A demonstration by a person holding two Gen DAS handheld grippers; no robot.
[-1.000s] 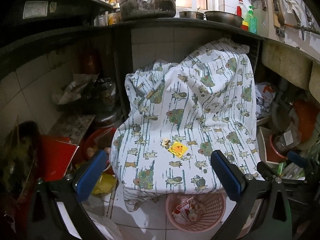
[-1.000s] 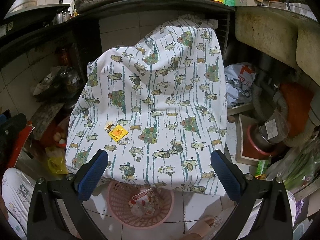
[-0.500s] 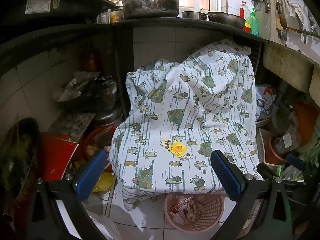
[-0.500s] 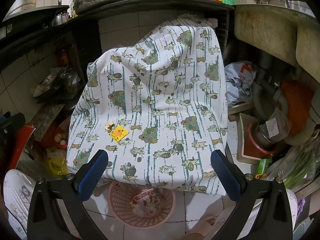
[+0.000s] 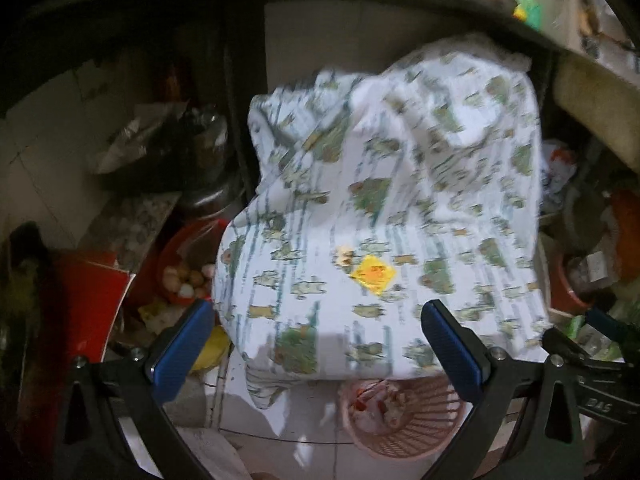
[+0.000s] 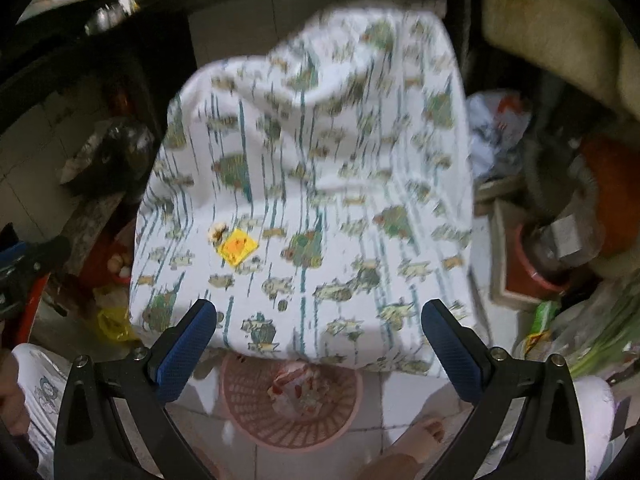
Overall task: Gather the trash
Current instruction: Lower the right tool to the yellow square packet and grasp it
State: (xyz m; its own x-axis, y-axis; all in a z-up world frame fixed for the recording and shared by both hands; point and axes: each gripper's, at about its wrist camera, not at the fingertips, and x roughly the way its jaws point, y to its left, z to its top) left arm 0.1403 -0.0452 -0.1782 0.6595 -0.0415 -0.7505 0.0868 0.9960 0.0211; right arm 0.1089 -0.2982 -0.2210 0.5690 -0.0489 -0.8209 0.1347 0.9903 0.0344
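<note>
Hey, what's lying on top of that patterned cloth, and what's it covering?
On the patterned cloth lie a yellow wrapper and a small crumpled scrap beside it. The cloth drapes over something bulky that is fully hidden. Only the pink basket shows below its front edge.

Yellow wrapper [image 5: 373, 276] flat on patterned cloth [image 5: 400, 208], crumpled scrap [image 5: 345, 257] beside it

We can read almost nothing; both views are blurred. In the left wrist view, pale letters on a black gripper part [image 5: 600, 405] at the lower right look like "DAS", though we cannot be sure. The yellow wrapper [image 5: 373, 274] on the patterned cloth [image 5: 400, 208] bears a reddish mark we cannot make out.
</note>
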